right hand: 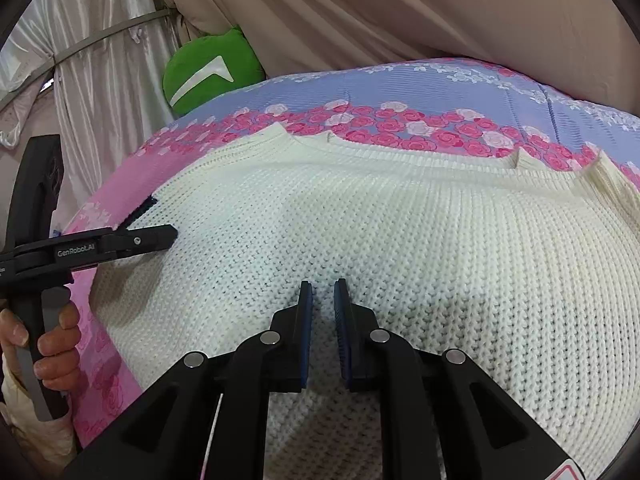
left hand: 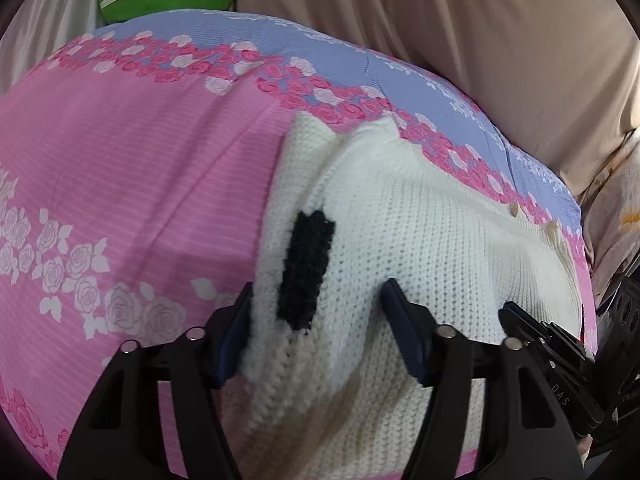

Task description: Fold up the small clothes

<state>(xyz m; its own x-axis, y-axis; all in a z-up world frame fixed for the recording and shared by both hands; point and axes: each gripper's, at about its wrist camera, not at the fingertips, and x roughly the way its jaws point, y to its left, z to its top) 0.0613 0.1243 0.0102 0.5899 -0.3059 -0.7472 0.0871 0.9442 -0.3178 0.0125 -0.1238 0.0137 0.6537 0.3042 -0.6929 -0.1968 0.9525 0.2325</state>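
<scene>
A white knit sweater (right hand: 360, 220) is lying spread on a bed covered by a pink and blue floral sheet (left hand: 120, 168), its ribbed edge running along the band of printed roses. A black knitted patch (left hand: 306, 268) is showing near the sweater's left edge.

The left claw (left hand: 320, 304) is standing released, its fingers wide apart and straddling the sweater's edge and the black patch: one blue pad is sitting at the border of the knit and the sheet, the other is resting over the white knit. The pads are not pressing the fabric together. In the right wrist view, a hand (right hand: 48, 344) is gripping the left tool's handle at the left.

The right claw (right hand: 323, 292) is hovering over the middle of the sweater with its fingers nearly closed, a narrow gap showing between the blue pads; nothing is sitting between them. Whether its tips are touching the knit cannot be told.

A green cushion (right hand: 208, 72) is lying beyond the bed's far corner, against beige curtains (right hand: 400, 8).
</scene>
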